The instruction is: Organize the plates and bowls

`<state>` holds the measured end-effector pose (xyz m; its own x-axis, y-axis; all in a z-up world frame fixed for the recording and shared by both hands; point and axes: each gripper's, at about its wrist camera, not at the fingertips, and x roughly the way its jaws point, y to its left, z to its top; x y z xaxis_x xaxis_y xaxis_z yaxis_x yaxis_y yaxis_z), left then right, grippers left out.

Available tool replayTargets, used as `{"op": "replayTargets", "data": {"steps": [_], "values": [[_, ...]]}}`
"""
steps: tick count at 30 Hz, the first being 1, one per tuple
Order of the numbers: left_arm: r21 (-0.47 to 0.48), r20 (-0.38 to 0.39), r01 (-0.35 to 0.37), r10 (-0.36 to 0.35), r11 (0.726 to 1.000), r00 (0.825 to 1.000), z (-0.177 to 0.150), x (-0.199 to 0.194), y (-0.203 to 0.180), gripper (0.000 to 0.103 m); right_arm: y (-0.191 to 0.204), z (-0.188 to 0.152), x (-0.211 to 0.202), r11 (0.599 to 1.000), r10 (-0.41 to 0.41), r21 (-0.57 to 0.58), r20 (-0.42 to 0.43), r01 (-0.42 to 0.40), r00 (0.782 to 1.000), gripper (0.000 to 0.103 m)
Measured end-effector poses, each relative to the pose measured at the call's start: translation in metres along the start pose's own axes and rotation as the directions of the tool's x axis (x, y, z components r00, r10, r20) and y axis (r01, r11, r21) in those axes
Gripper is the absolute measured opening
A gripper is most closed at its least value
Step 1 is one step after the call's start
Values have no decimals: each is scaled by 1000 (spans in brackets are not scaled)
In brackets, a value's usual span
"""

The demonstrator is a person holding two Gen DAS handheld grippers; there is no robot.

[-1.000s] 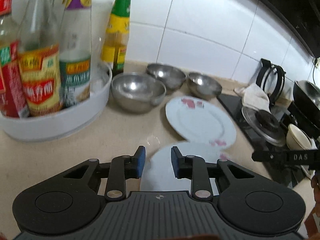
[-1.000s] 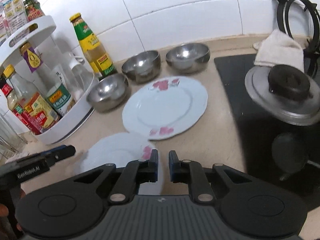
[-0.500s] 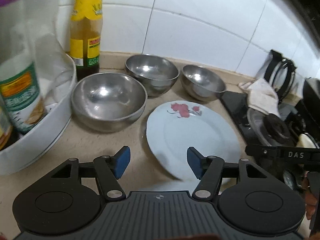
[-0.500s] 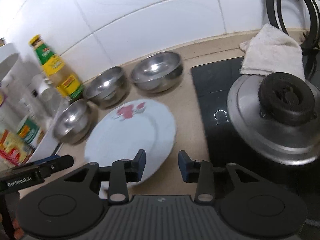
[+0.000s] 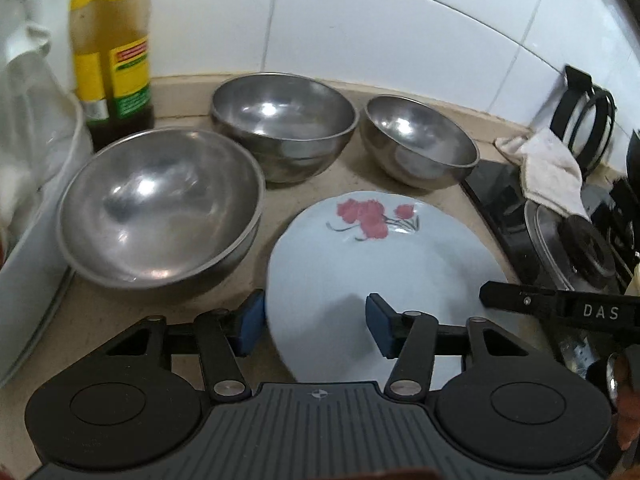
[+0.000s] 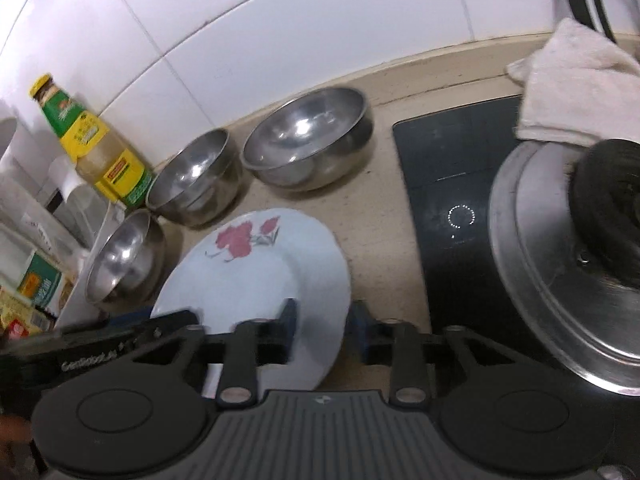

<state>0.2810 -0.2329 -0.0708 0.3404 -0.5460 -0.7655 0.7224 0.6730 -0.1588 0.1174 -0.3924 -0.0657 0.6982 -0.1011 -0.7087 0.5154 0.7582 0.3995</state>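
A white plate with red flowers [image 5: 384, 256] lies on the beige counter, also in the right wrist view [image 6: 256, 272]. Three steel bowls stand behind it: a large one at left [image 5: 160, 204], a middle one [image 5: 284, 120] and a small one at right [image 5: 420, 140]; all three show in the right wrist view [image 6: 124, 260] [image 6: 196, 176] [image 6: 308, 136]. My left gripper [image 5: 316, 324] is open, its jaws either side of the plate's near left edge. My right gripper [image 6: 324, 328] is open, its jaws either side of the plate's near right edge.
A sauce bottle [image 5: 112, 48] and a white turntable rack [image 5: 36, 220] with bottles stand at left. A black cooktop [image 6: 452, 208] with a steel pot lid [image 6: 560, 272] and a white cloth [image 6: 572, 88] lies at right. A tiled wall backs the counter.
Both grippers have opened wide and moved forward over the flowered plate. The second, nearer plate has passed out of view beneath them.
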Motion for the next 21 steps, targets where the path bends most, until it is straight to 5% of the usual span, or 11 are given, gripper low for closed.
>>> {"op": "replayTargets", "data": {"steps": [9,16,21], "values": [[-23,19,15,-14,1000,1000,-2,-2,7,42,-17,-2,-7,991,49,123,-18,-46,999,18],[32,16,66,-67,997,998,-8,-4,10,44,-21,-16,-18,987,92,136,-24,-88,995,19],[42,21,14,-15,999,1000,-4,0,-1,48,-9,-14,-16,994,38,105,3,-38,999,20]]}}
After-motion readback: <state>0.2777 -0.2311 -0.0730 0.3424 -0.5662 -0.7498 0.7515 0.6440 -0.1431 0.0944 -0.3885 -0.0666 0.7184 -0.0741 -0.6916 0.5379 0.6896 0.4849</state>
